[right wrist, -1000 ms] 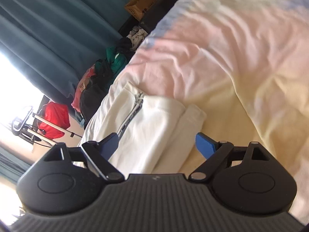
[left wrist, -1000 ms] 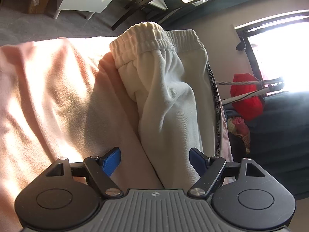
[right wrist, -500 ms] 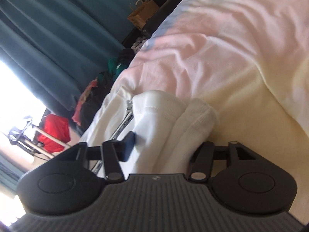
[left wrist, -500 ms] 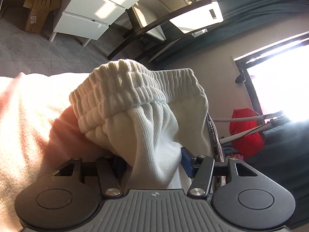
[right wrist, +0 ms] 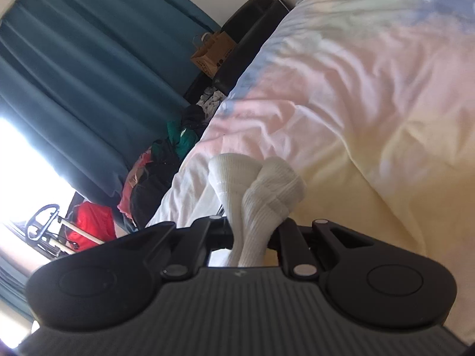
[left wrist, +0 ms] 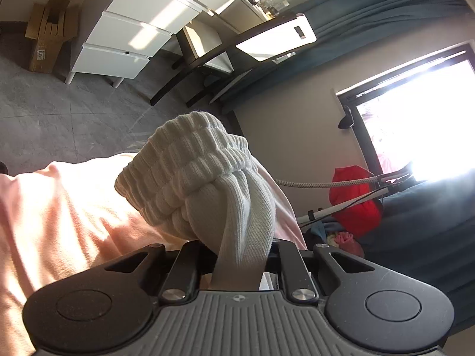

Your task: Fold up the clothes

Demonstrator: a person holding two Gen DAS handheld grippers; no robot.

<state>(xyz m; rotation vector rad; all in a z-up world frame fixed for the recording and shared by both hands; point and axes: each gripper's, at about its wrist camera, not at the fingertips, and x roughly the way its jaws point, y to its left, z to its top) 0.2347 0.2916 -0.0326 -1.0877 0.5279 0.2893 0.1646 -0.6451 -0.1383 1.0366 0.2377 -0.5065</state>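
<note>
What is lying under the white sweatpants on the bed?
Under the white sweatpants only the pink and cream bed cover shows. Both the left gripper and right gripper pinch the fabric; whatever lies beneath the bunched cloth is hidden.

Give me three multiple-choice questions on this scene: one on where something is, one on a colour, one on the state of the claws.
1. Where does the brown paper bag stand?
A. On the bed
B. On the floor by the curtain
C. On the white drawers

2. What colour is the curtain?
A. Teal
B. Yellow
C. White

3. What state are the claws in?
A. Both open, holding nothing
B. Only the left one shut on cloth
C. Both shut on the white pants

Answers:
1. B: in the right wrist view the bag sits beside the dark bed frame, next to the curtain.
2. A: its folds are blue-green in both views.
3. C: the left claw pinches the pants near the ribbed waistband, and the right claw pinches a ribbed cuff.
</note>
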